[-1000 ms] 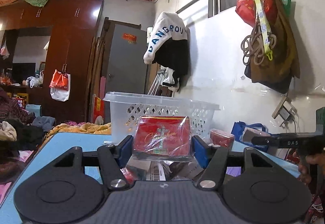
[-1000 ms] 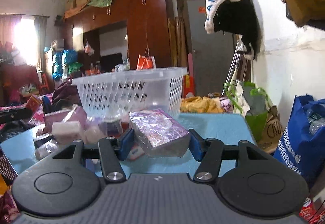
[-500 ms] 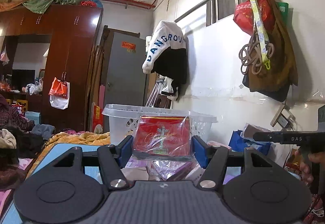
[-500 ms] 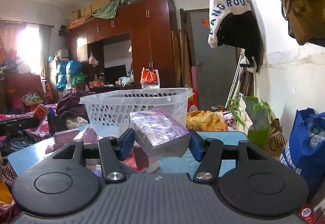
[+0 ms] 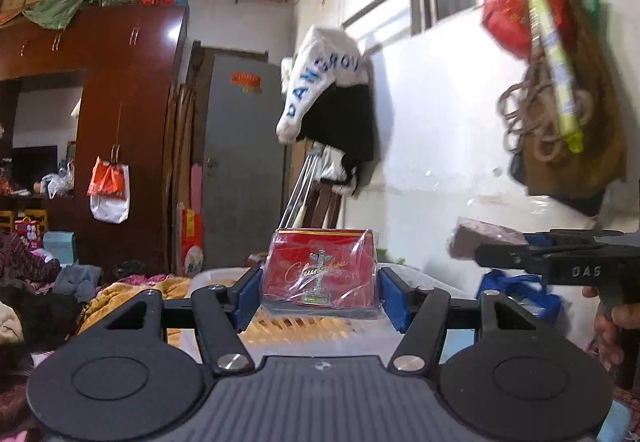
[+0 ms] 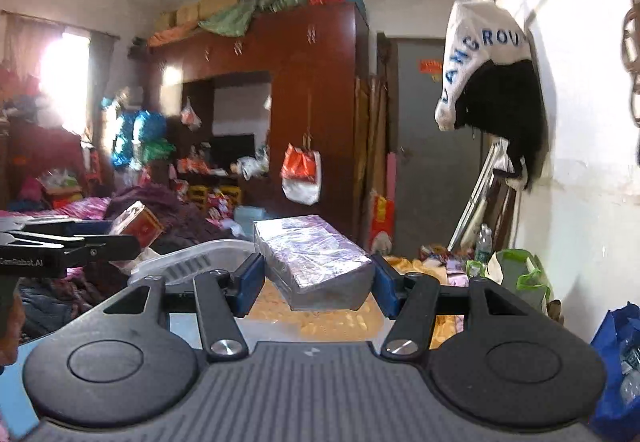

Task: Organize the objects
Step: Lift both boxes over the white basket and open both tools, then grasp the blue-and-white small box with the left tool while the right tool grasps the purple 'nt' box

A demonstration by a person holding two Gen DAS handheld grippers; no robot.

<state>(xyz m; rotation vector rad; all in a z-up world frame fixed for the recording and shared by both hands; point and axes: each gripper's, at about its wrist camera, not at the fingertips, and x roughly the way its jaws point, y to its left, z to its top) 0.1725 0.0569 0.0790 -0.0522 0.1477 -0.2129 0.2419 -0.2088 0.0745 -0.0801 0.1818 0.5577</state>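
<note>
Left gripper [image 5: 318,292] level, jaws clamping red pack [image 5: 320,272]; right gripper [image 6: 318,280] level, jaws clamping purple pack [image 6: 312,258], above basket [image 6: 192,266].

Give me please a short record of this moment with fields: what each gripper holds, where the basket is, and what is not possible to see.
left gripper: shut on red pack, held upright between its blue pads
right gripper: shut on purple pack, wrapped in clear film
white basket: below and in front of both grippers; rim visible in both views
both packs: in the air above the basket, not released
not visible: inside bottom of the basket
</note>
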